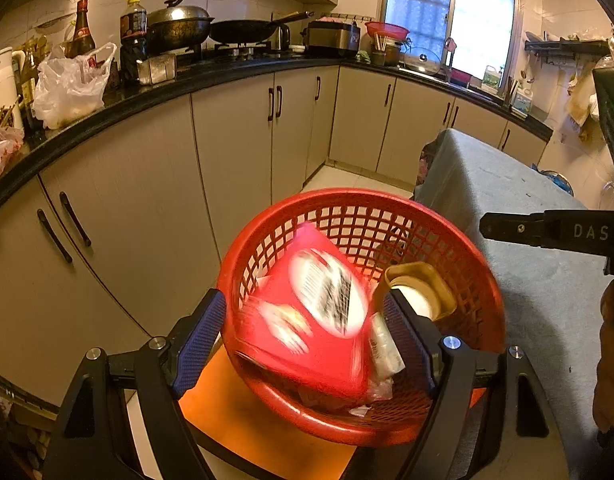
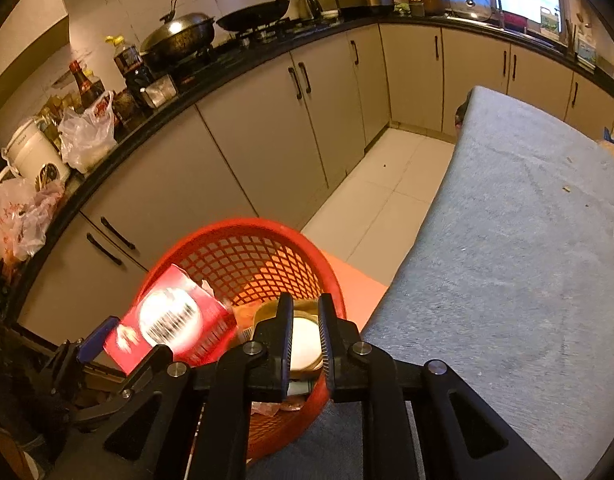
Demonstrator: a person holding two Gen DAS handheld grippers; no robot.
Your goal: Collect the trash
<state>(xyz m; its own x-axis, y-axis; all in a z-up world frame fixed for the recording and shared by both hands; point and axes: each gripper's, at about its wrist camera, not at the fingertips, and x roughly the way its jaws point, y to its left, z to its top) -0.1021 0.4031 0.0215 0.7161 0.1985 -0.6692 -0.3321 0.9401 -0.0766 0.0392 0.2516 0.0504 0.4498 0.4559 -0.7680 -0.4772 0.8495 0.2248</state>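
Observation:
A red plastic mesh basket stands on an orange stool beside the grey-covered table. A red carton with a white label is blurred between the wide-open fingers of my left gripper, over the basket. Inside lie a tan cup with a white inside, a white tube and plastic wrappers. In the right wrist view my right gripper has its jaws nearly together and empty, over the basket rim and the cup. The carton shows at its left.
The grey-covered table fills the right side. Beige cabinets under a black counter run along the left and back, with bottles, pans and plastic bags. White floor tiles lie between cabinets and table. My right gripper's finger shows at right.

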